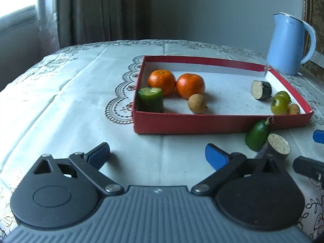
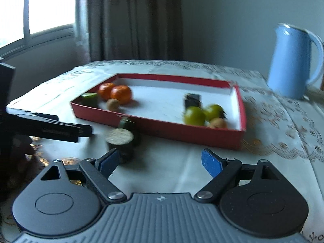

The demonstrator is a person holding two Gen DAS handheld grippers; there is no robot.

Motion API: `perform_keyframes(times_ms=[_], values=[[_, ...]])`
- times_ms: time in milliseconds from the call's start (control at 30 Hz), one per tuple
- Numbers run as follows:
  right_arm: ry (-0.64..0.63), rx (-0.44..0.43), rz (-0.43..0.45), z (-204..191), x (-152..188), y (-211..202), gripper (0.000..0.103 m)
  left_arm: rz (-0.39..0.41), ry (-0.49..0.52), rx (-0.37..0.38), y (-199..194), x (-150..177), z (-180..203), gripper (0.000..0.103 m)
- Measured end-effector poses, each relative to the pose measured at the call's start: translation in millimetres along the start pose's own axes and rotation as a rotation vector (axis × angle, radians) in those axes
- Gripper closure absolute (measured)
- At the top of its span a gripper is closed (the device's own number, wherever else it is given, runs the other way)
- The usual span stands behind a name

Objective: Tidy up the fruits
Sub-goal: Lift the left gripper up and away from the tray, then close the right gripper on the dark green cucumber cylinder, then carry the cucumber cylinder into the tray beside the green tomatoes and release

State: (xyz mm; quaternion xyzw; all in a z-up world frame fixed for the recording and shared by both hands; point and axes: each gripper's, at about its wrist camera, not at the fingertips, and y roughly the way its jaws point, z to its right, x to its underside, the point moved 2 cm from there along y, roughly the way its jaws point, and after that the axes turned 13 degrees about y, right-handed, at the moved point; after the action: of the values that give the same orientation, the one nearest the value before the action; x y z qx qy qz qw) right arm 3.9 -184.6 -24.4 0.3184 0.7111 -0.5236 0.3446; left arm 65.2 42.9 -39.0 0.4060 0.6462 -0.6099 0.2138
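Note:
A shallow red box (image 1: 202, 124) (image 2: 172, 130) sits on the tablecloth. At its left end lie two tangerines (image 1: 162, 81) (image 2: 120, 94), a cut cucumber piece (image 1: 151, 99) (image 2: 89, 98) and a small brown fruit (image 1: 197, 103). At its right end lie a dark eggplant piece (image 1: 261, 90), two green tomatoes (image 1: 279, 104) (image 2: 194, 116) and another brown fruit (image 1: 293, 109). Outside, before the front wall, lie a small green fruit (image 1: 257, 135) and an eggplant chunk (image 1: 277, 147) (image 2: 120, 141). My left gripper (image 1: 158, 155) is open and empty. My right gripper (image 2: 160, 162) is open and empty, with the chunk just beyond its left finger.
A light blue kettle (image 1: 289, 44) (image 2: 293, 60) stands behind the box's right corner. The left gripper's body (image 2: 46, 127) shows at the left of the right wrist view. The right gripper's fingertip (image 1: 319, 136) shows at the left wrist view's right edge. Window and curtain behind.

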Motion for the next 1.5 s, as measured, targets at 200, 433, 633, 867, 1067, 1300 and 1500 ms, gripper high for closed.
perform_keyframes(times_ms=[200, 433, 633, 867, 1067, 1300, 1500], values=[[-0.037, -0.032, -0.015, -20.6, -0.9, 7.2, 0.028, -0.006, -0.007, -0.001, 0.4, 0.3, -1.9, 0.0], [-0.031, -0.045, -0.045, -27.9, -3.4, 20.7, 0.044, -0.007, -0.065, -0.039, -0.9, 1.5, -10.6, 0.0], [-0.03, -0.036, -0.066, -34.6, -3.0, 34.0, 0.055, -0.014, -0.062, -0.05, -0.4, 1.0, -10.5, 0.0], [-0.008, -0.066, -0.07, -35.5, 0.7, 35.7, 0.07, -0.014, -0.062, -0.049, 0.4, 1.1, -9.9, 0.0], [-0.004, -0.01, -0.006, -31.7, -2.6, 23.2, 0.07, -0.016, -0.058, -0.052, 0.7, 1.3, -9.7, 0.0], [0.021, 0.052, 0.017, -15.0, -7.9, 15.6, 0.07, -0.017, -0.056, -0.053, 0.7, 1.4, -9.4, 0.0], [0.051, 0.072, 0.012, -1.6, -7.6, 15.7, 0.07, -0.019, -0.052, -0.055, 0.9, 1.2, -8.6, 0.0]])
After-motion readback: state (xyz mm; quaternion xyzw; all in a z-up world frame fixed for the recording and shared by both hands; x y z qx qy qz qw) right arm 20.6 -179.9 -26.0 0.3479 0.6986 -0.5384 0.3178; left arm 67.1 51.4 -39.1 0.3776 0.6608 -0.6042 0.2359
